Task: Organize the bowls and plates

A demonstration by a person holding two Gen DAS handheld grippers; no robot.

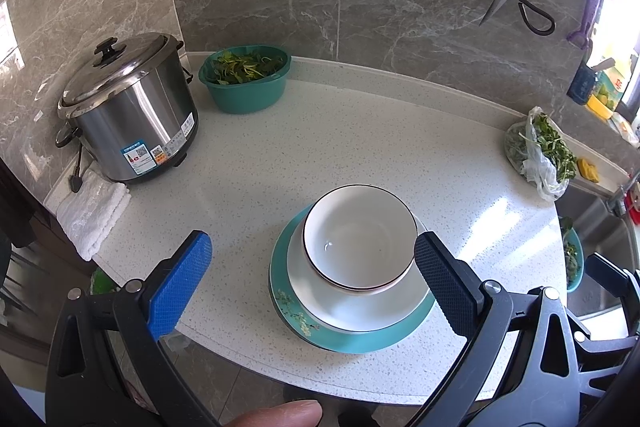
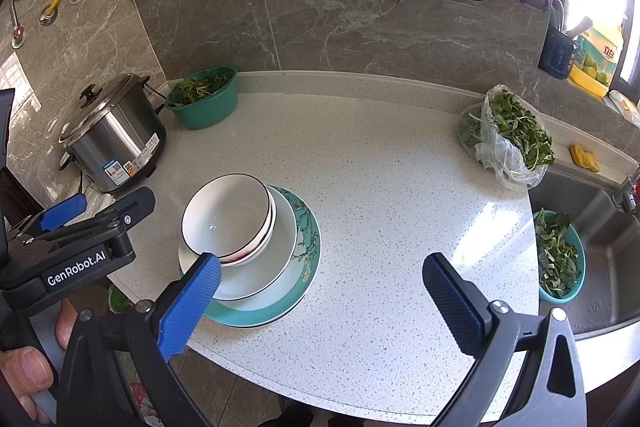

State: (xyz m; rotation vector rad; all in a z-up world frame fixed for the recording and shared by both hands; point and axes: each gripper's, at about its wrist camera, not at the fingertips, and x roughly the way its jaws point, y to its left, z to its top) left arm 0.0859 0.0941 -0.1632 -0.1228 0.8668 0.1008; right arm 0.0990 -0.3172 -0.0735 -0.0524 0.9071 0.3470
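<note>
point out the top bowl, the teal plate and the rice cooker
top bowl [image 1: 356,239], left wrist view, inner white floor
teal plate [image 1: 384,341], left wrist view, bare front rim
rice cooker [image 2: 116,131], right wrist view, steel side wall

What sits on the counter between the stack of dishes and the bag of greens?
Nothing. In the right wrist view, the counter from the stack of dishes to the bag of greens is bare speckled white.
</note>
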